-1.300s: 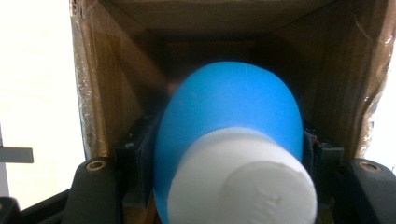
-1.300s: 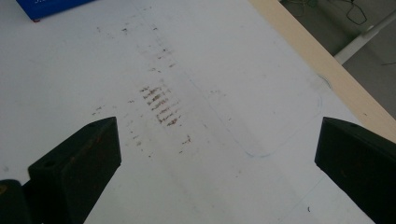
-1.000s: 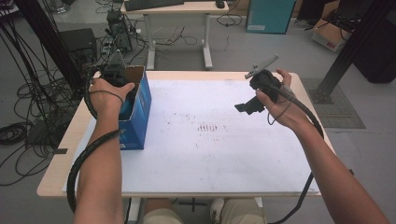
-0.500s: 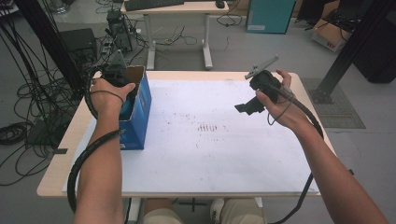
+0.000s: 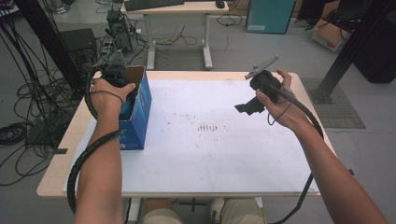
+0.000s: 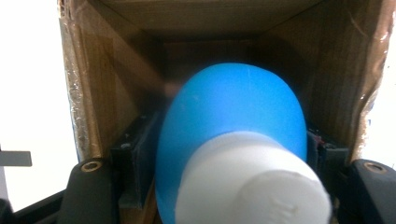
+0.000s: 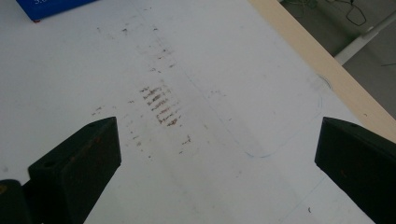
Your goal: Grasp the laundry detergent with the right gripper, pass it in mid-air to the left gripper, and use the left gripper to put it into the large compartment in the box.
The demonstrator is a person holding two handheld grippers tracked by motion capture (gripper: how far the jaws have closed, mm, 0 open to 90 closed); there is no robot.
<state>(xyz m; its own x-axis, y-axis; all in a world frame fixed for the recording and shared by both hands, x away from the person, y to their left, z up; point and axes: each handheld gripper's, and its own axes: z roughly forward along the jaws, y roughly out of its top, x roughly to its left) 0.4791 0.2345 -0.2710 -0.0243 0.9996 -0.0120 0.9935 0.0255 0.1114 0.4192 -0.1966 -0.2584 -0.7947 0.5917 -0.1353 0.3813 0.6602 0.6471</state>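
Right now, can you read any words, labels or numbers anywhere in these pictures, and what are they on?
Blue box: white print along its edge in the right gripper view, too small and cut off to read.
White cap of the blue bottle: faint raised marks, too blurred to read.
Cardboard carton on the floor: a red mark, too small to read.
Nothing else legible.

High view looks down over the table (image 5: 196,158); right gripper view shares its white top (image 7: 196,70), closer
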